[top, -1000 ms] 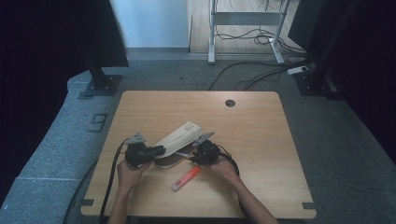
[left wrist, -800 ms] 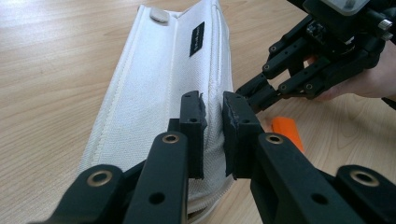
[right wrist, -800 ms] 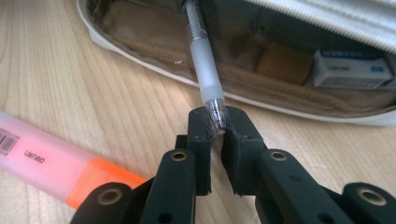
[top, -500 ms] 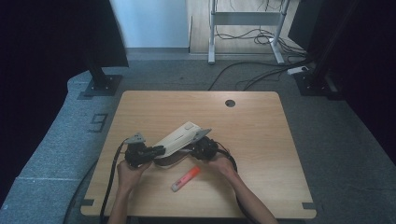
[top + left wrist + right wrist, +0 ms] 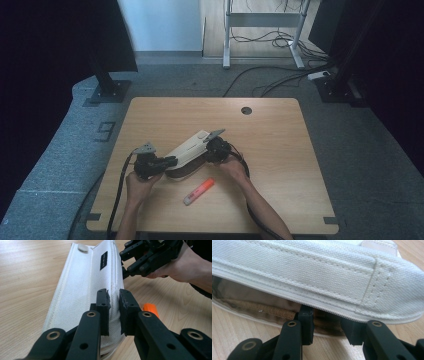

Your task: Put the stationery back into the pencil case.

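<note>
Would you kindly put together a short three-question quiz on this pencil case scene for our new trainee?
1. True or false: the white pencil case is zipped shut.
2. Which thing lies nearest the table's near edge? A) pencil case B) orange highlighter C) cable hole
3. What does the left gripper pinch?

Key:
1. False: the right gripper view shows its mouth open, brown lining visible, with the right gripper at the opening.
2. B.
3. The pencil case's end edge.
</note>
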The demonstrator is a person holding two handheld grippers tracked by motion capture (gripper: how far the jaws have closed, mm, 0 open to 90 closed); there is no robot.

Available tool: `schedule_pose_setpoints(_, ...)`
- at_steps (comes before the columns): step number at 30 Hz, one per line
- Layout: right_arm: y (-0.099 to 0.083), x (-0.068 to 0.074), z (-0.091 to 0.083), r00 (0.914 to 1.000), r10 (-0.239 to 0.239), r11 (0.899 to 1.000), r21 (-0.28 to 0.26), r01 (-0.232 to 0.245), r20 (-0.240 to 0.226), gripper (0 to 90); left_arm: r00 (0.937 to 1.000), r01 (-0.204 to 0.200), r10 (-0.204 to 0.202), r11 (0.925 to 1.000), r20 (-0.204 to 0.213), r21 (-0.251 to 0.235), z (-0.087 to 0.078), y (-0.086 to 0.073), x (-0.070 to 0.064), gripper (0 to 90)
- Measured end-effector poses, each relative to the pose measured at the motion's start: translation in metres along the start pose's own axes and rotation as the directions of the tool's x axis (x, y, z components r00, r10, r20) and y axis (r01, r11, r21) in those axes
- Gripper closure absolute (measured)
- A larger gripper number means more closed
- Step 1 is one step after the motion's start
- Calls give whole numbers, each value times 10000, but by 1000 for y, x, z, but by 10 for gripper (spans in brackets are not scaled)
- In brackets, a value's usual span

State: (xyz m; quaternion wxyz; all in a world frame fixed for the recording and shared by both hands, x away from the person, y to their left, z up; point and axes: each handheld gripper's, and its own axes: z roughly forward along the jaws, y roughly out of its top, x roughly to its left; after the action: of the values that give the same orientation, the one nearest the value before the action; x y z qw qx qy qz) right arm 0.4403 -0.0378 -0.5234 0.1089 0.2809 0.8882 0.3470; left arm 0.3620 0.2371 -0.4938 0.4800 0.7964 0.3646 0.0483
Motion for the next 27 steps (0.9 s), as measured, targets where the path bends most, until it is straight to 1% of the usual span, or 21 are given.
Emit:
schedule_pose_setpoints(2,-1,0,-2,9999,-140,9999,39,140,-67,611,10000,-10,10,10000,0,12,0,0,0,794)
schedule_pose_setpoints(5,-3,0,-5,9999,-46,10000,-24,46,-149,595,10000,-1,1,10000,-19,-6,0,0,1,794)
schedule_pose_setpoints(6,-5,0,-8,9997,-50,10000,-50,49,-250,583,10000,6,-6,10000,-28,-23,0,0,1,794)
schedule_pose_setpoints(10,-11,1,-19,9991,-26,9999,-102,22,-434,496,10000,-16,16,10000,-75,-5,0,0,0,795)
schedule_pose_setpoints(12,-12,2,-21,9990,0,10000,-93,-4,-448,480,10000,-16,16,10000,-83,-2,0,0,0,796)
schedule_pose_setpoints(13,-15,3,-27,9990,-74,9999,-135,68,-437,440,9999,-16,16,10000,-102,-11,1,-1,0,796)
schedule_pose_setpoints(15,-17,5,-32,9989,-10,9999,-164,2,-461,410,9999,-13,13,10000,-112,9,1,-1,1,796)
schedule_pose_setpoints(17,-18,5,-34,9986,-58,9998,-203,48,-517,393,9999,-20,20,10000,-111,15,1,-1,1,796)
schedule_pose_setpoints(18,-21,7,-39,9982,-127,9997,-230,114,-588,360,9999,-12,13,10000,-105,24,1,-1,1,797)
schedule_pose_setpoints(19,-21,7,-39,9982,-127,9997,-230,114,-588,360,9999,-12,13,10000,-105,24,1,-1,1,796)
schedule_pose_setpoints(20,-24,9,-44,9978,-149,9995,-276,131,-641,340,9999,-8,9,10000,-102,25,1,-1,1,796)
schedule_pose_setpoints(27,-32,18,-54,9959,-293,9990,-348,264,-860,250,10000,-19,20,10000,-86,50,1,-1,1,795)
